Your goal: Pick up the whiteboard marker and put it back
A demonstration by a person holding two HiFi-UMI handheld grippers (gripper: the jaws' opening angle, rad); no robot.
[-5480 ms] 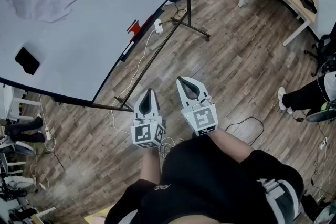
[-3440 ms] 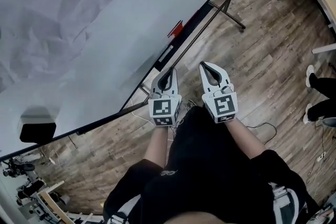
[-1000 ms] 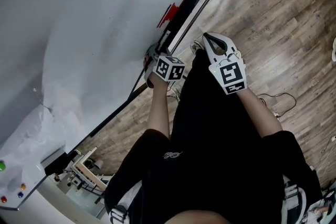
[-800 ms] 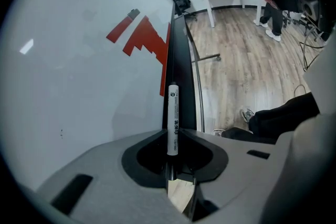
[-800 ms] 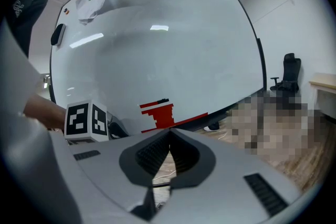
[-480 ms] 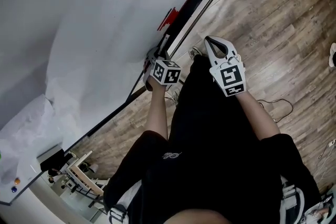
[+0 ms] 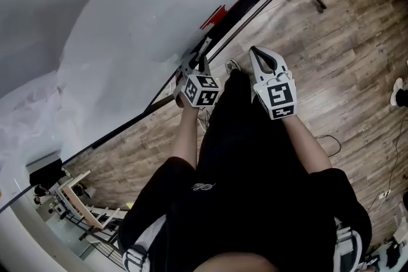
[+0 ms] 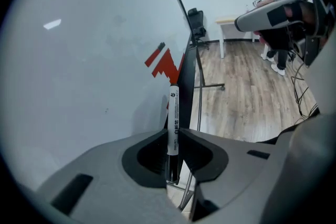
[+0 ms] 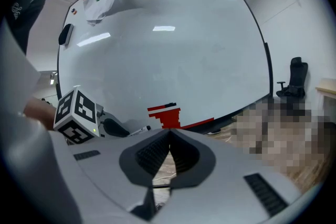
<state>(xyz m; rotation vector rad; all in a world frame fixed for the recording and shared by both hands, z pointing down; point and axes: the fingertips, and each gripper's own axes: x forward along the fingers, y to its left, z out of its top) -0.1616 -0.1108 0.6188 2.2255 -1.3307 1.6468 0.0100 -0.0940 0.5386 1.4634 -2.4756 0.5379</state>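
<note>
Left jaws: I see the left gripper (image 8: 175,134) clamped on the whiteboard marker (image 8: 173,113). Its pads press both sides of the barrel, and the white length pokes out ahead of the jaws while the dark end sits back between them.
Right jaws: the right gripper (image 9: 169,134) has its tips pressed together with nothing between them.
Marker's place: in the head view the whiteboard marker (image 7: 204,50) is in the left gripper (image 7: 195,65), right by the lower edge of the whiteboard (image 7: 115,41). I cannot tell whether it touches the ledge.
Right gripper's place: it sits beside the left one, over my dark clothing, apart from the board (image 7: 258,51).
Nearby: a black ledge (image 8: 188,73) runs along the board's bottom edge, and a red piece (image 8: 164,63) sits on the board just ahead of the marker.
In the way: nothing lies between the marker and the ledge.
Surface: the whiteboard is pale and mostly blank.
Room: there is a wood plank floor (image 7: 331,60), a black office chair (image 8: 195,21) farther back, and a cable (image 7: 325,140) lying on the floor.
</note>
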